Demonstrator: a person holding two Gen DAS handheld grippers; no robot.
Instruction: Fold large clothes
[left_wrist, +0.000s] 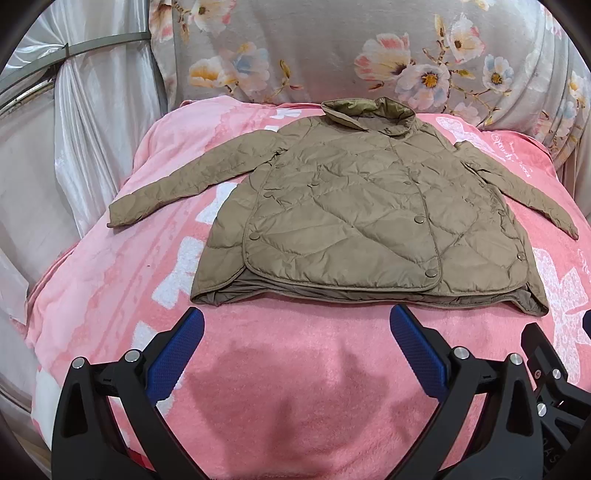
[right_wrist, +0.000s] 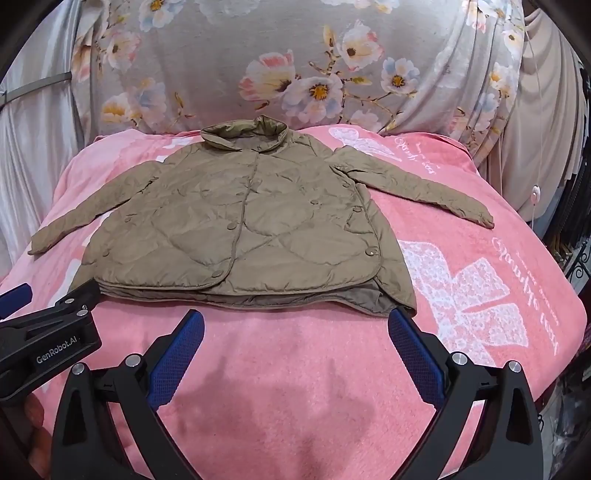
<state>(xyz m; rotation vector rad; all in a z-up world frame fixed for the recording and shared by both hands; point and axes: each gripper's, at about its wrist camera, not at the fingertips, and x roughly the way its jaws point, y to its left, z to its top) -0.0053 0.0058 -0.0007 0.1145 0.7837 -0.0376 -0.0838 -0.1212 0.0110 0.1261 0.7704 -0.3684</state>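
Observation:
A tan quilted jacket (left_wrist: 362, 206) lies flat and buttoned on a pink blanket (left_wrist: 295, 369), collar at the far end, both sleeves spread out to the sides. My left gripper (left_wrist: 295, 321) hovers just short of the jacket's near hem, open, with nothing between its blue pads (left_wrist: 417, 347). In the right wrist view the same jacket (right_wrist: 236, 225) lies ahead and slightly left. My right gripper (right_wrist: 295, 323) is open and empty near the hem's right part. The left gripper's black body (right_wrist: 48, 343) shows at the left edge there.
A grey floral cloth (left_wrist: 332, 51) rises behind the bed. Shiny white curtains (left_wrist: 81, 129) hang at the left. In the right wrist view, beige drapes (right_wrist: 543, 147) and dark clutter (right_wrist: 576, 240) stand at the right. White bow prints (right_wrist: 465, 295) mark the blanket.

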